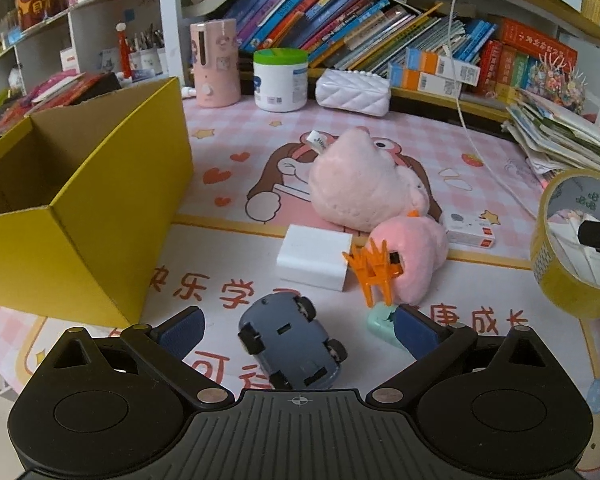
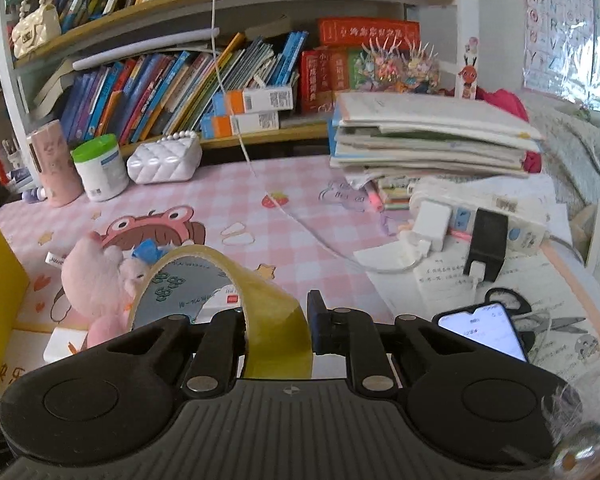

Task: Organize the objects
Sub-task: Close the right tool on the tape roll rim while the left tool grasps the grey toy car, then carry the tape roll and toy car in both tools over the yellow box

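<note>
My left gripper [image 1: 296,334] is open, its fingers either side of a grey-blue toy car [image 1: 290,342] lying upside down on the desk mat. An open yellow cardboard box [image 1: 100,196] stands to the left. Ahead lie a white block [image 1: 314,258], an orange spiky toy [image 1: 374,272], a mint-green item [image 1: 382,322] and a pink plush toy [image 1: 364,184]. My right gripper [image 2: 278,330] is shut on a roll of yellowish tape [image 2: 228,300], held above the desk; the roll also shows at the right edge of the left wrist view [image 1: 576,244].
A bookshelf [image 1: 340,28] lines the back with a pink bottle [image 1: 214,62], a green-lidded tub [image 1: 280,80] and a white quilted bag [image 1: 354,92]. To the right are a stack of notebooks [image 2: 432,136], a power strip [image 2: 480,216], a lit phone [image 2: 484,330] and scissors [image 2: 540,320].
</note>
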Motion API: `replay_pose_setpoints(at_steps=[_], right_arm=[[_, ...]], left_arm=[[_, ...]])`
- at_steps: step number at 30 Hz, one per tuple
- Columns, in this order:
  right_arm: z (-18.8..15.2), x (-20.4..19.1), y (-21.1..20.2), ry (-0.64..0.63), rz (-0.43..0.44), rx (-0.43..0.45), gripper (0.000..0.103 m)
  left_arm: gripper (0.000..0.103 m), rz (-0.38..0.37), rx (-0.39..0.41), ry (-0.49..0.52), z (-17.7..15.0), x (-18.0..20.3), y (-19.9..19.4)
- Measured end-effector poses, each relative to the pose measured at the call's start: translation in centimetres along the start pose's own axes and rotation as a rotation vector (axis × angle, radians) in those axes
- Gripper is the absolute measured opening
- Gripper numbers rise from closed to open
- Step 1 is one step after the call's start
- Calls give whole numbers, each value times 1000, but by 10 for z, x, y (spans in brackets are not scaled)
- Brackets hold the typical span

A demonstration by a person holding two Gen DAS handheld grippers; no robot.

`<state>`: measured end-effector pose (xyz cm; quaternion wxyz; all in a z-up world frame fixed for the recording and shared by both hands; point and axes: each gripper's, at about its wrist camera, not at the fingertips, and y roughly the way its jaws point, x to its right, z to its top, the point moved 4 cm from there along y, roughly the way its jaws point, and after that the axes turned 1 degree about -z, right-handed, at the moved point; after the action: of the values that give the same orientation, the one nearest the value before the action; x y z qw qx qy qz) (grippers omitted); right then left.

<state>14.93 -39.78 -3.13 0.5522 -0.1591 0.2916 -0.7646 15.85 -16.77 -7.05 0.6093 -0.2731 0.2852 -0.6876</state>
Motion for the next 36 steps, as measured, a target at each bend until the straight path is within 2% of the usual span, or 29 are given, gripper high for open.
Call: replay_pose_setpoints(at_steps=[12,16,17,20,25,36], right_arm=[[-7,-10,5,-34,85,-40,15],[-5,-13,6,-46,105,-40,15],[-5,-14,6,-49,109,-41,15],[-5,-16,5,-53,117,-41,15],[-7,-21,2,-45,129,-51,15],[-24,-62,-31,-80,155,-52,15]], left_arm=[[75,69,-46,1,-3,-1,17],[53,32,-127,-20,-10,-1,30],[51,36,-119,-17,-9,-1,30],[49,23,-123,-50,-8,-5,27],[46,33,-35,-62,-1,-13,7],[47,2,76,-89,-3,-52,-39]])
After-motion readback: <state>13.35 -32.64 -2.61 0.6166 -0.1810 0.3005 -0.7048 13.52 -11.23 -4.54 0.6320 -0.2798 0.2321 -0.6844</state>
